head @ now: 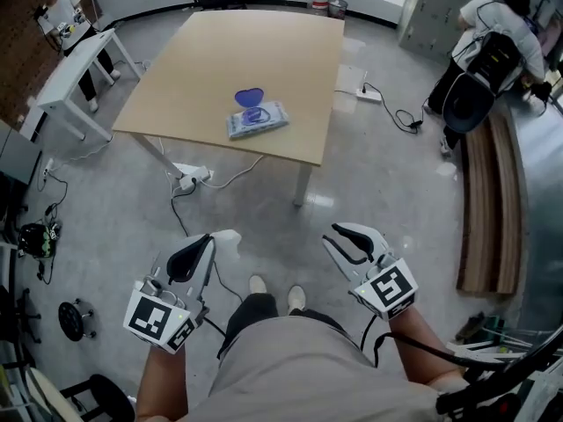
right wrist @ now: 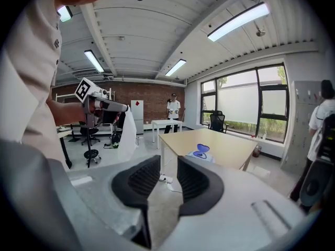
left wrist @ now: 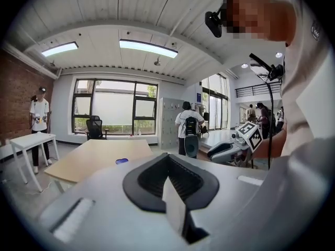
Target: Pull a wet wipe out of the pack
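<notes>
Head view: the left gripper (head: 204, 246) is pinched shut on a white wet wipe (head: 227, 240), the pack (head: 257, 120) lying on the table (head: 290, 60) far ahead of both claws. Left gripper view: the wet wipe (left wrist: 175, 210) sits between closed jaws (a thin hold), so I'd squeeze firmly and carry smoothly. Right gripper view: the right gripper (right wrist: 168, 170) gapes narrowly, empty, pack (right wrist: 200, 154) well ahead.
</notes>
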